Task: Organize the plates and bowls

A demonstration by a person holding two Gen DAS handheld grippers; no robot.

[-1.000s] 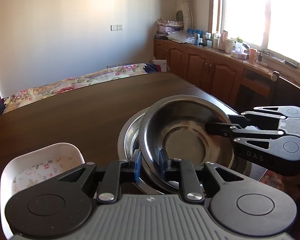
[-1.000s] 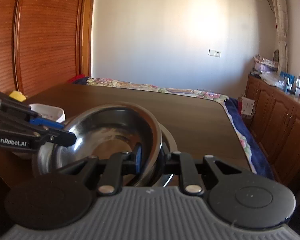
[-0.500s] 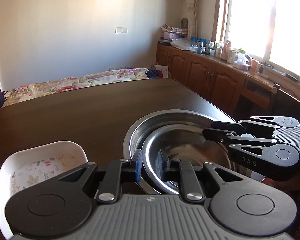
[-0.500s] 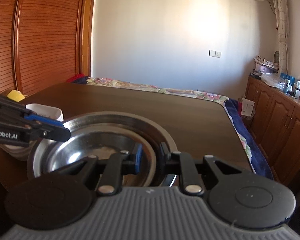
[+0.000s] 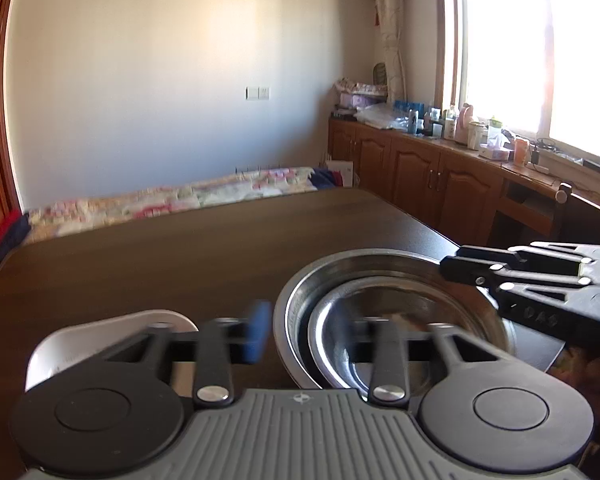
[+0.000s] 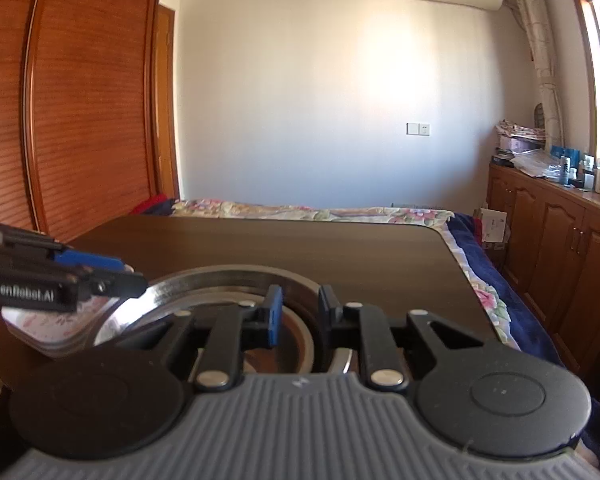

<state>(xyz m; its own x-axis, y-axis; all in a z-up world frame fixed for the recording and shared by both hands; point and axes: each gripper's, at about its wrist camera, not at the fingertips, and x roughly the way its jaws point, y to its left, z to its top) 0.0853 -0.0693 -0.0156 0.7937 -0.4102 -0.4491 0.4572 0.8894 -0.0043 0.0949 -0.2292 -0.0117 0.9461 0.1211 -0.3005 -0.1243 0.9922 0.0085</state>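
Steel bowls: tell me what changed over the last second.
The smaller steel bowl, held tilted by both grippers a second ago, now sits nested in the larger steel bowl. Both the left gripper and the right gripper have opened and let go of its rim. The white dish and table stayed put.

We see our left claw [image 5: 300, 336] with its fingers wide apart and blurry; a small steel bowl [image 5: 404, 320] sits inside a bigger steel bowl [image 5: 300, 304] on the dark desk [image 5: 180, 264]; a white dish [image 5: 100, 332] is beside them; the right claw [image 5: 448, 268] is above the rim.
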